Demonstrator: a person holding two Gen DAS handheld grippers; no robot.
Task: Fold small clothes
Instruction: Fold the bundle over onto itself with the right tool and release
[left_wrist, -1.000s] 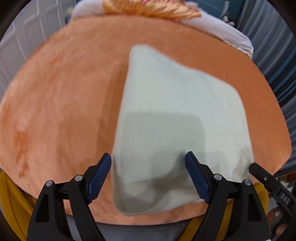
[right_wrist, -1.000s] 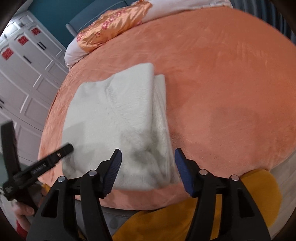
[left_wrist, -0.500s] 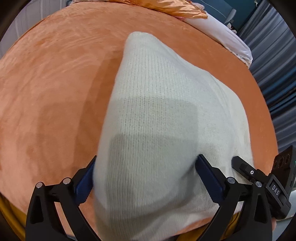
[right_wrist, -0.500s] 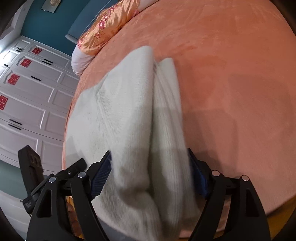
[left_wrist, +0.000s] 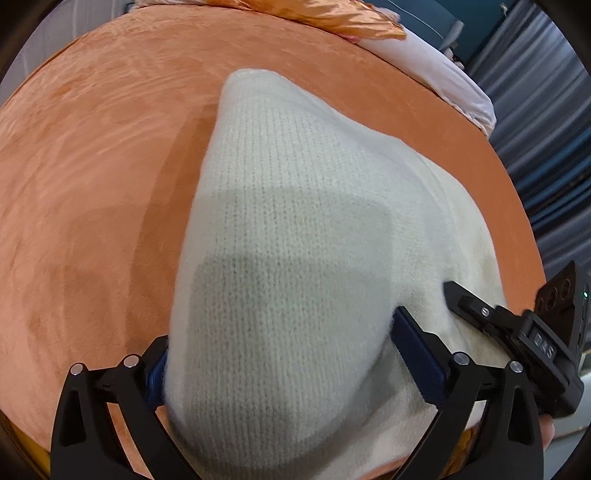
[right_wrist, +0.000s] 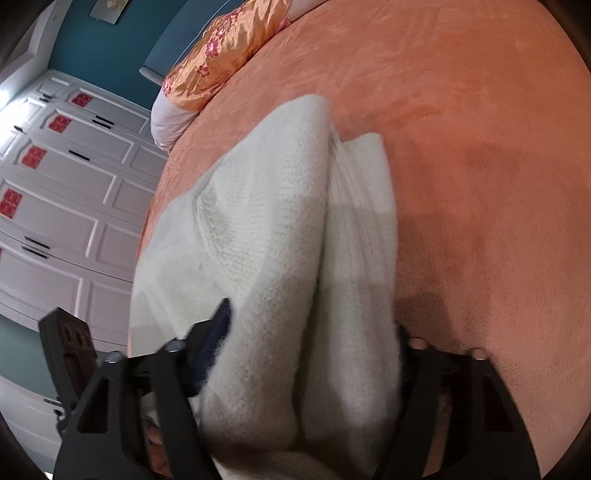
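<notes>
A cream knitted garment (left_wrist: 295, 236), folded into a thick bundle, lies on the orange bedspread (left_wrist: 92, 166). My left gripper (left_wrist: 280, 354) has its jaws wide apart with the near edge of the bundle bulging between them. My right gripper (right_wrist: 314, 354) also straddles the garment (right_wrist: 280, 229), which shows here as stacked folded layers; the knit hides both blue pads almost fully. The right gripper shows in the left wrist view (left_wrist: 524, 332) at the garment's right side. I cannot tell whether either pair of jaws presses the knit.
An orange satin pillow (right_wrist: 221, 55) and a white pillow (left_wrist: 443, 74) lie at the head of the bed. White wardrobe doors (right_wrist: 62, 192) stand to the left. Dark curtains (left_wrist: 546, 129) hang on the right.
Both grippers have moved forward and down onto the garment's near edge. The knit now fills the gap between each pair of jaws, and it has bunched up higher.
</notes>
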